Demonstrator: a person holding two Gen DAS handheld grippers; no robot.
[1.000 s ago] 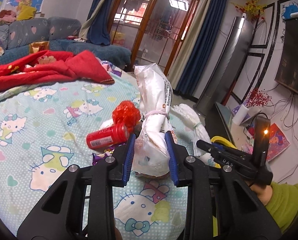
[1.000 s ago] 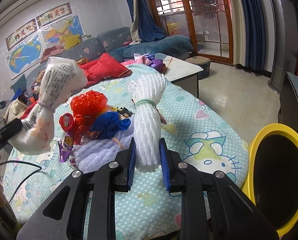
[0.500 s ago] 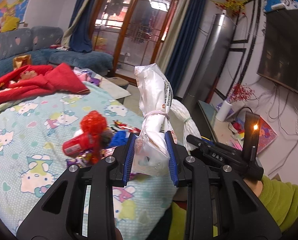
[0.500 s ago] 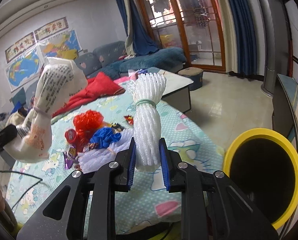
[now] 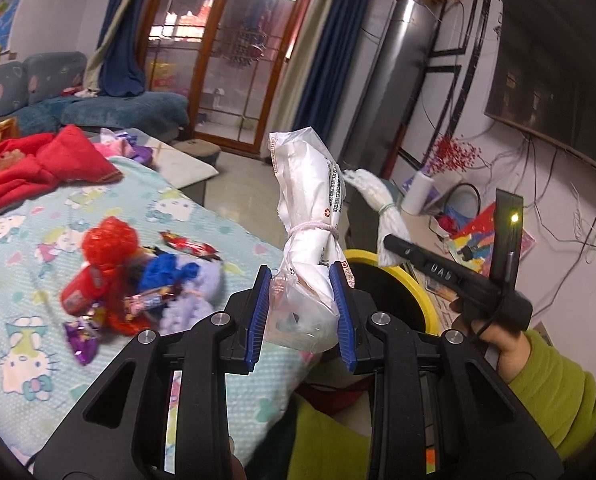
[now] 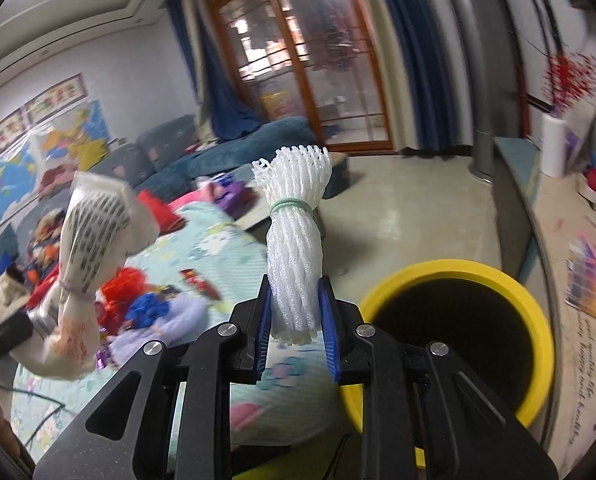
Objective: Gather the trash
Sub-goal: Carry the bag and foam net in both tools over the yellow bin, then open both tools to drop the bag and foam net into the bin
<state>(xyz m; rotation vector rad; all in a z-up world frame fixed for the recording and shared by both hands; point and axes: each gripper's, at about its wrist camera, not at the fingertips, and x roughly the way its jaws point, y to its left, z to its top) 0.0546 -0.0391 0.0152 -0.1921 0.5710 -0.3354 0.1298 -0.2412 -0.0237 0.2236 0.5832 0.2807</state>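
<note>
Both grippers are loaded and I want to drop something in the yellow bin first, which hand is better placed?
Probably right. The right gripper holds the foam net bundle right beside the yellow bin, while the left gripper holds its tied plastic bag at the bed's edge.

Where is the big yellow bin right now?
The yellow bin stands on the floor at the lower right of the right wrist view, beside the bed's edge, just right of the white foam net bundle that the right gripper holds.
</note>
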